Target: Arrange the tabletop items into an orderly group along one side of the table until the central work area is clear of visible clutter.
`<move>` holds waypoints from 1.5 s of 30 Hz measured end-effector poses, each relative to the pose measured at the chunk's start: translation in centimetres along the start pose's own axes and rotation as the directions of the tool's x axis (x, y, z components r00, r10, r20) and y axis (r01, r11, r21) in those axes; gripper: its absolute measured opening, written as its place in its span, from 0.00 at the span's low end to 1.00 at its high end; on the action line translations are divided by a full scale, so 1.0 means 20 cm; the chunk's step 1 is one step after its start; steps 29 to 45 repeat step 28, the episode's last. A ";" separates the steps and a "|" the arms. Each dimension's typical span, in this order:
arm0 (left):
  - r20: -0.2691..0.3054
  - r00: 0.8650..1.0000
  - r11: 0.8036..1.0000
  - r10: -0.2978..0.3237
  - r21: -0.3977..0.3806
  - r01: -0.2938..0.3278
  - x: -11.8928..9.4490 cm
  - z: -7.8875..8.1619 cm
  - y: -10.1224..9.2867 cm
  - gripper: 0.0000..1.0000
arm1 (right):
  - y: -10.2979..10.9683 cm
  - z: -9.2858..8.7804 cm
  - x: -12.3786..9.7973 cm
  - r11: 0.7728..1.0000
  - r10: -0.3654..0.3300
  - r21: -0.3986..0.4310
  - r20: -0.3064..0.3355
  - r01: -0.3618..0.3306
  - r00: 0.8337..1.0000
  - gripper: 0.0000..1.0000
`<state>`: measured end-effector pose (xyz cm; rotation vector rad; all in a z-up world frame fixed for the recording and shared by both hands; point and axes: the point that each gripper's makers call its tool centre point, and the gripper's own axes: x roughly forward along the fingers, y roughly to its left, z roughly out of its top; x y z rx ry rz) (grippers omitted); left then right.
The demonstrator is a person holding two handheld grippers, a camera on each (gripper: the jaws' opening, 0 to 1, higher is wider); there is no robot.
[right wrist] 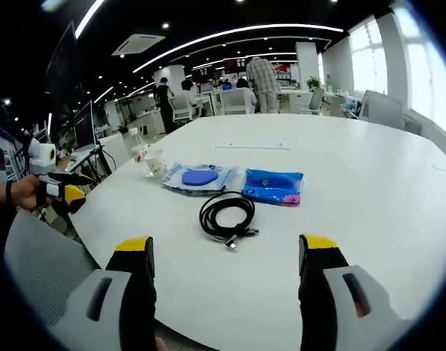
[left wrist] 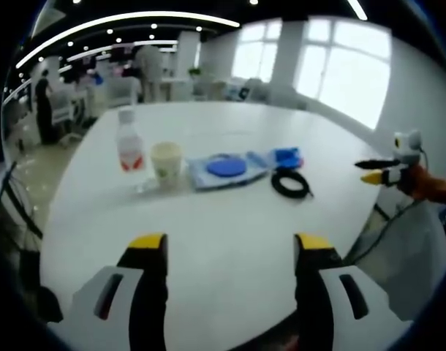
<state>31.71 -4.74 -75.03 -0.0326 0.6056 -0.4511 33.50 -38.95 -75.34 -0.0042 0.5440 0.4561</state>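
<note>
Left gripper view, left to right: clear plastic water bottle with red label (left wrist: 129,148) upright on the white round table (left wrist: 208,241), touching or just beside it a pale paper cup (left wrist: 167,164), also upright. Next a flat clear plastic sleeve with a blue disc inside (left wrist: 227,170), then a small blue foil packet (left wrist: 286,156), and nearer the camera a coiled black cable (left wrist: 290,183). All sit in a loose row across the far middle of the table. Left gripper (left wrist: 230,245) hovers over bare tabletop near the close edge, jaws wide apart, nothing between them. At far right the right gripper (left wrist: 380,170) comes in off the table edge, held by a hand; its jaws look nearly together but cannot tell for sure from here.

Right gripper view: left gripper (right wrist: 58,186) at far left, off the table edge. Then bottle (right wrist: 137,150) and cup (right wrist: 156,162) at the table's left side, sleeve with blue disc (right wrist: 199,177), cable (right wrist: 227,214) in front, blue packet (right wrist: 274,185) right of it. Right gripper (right wrist: 227,245) jaws spread wide, empty, above the table near the cable. People and chairs in background.
</note>
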 end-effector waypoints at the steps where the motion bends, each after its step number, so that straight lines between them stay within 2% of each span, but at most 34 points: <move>1: 0.000 1.000 1.000 -0.001 -0.002 0.001 0.00 0.00 0.00 0.67 | 0.00 0.00 0.00 1.000 0.001 0.000 0.002 -0.001 1.000 0.81; 3: -0.010 1.000 1.000 0.007 0.016 -0.007 0.00 -0.01 0.00 0.67 | 0.00 0.00 0.00 1.000 0.000 -0.005 -0.004 0.000 1.000 0.82; 21: -0.006 0.999 0.999 0.035 0.014 -0.035 -0.01 -0.01 0.04 0.68 | 0.01 -0.02 0.00 1.000 -0.005 -0.014 -0.022 0.005 1.000 0.83; 45: -0.009 0.999 0.999 0.034 0.015 -0.034 -0.01 -0.02 0.04 0.67 | 0.01 -0.03 0.00 1.000 -0.002 -0.017 -0.025 0.002 1.000 0.83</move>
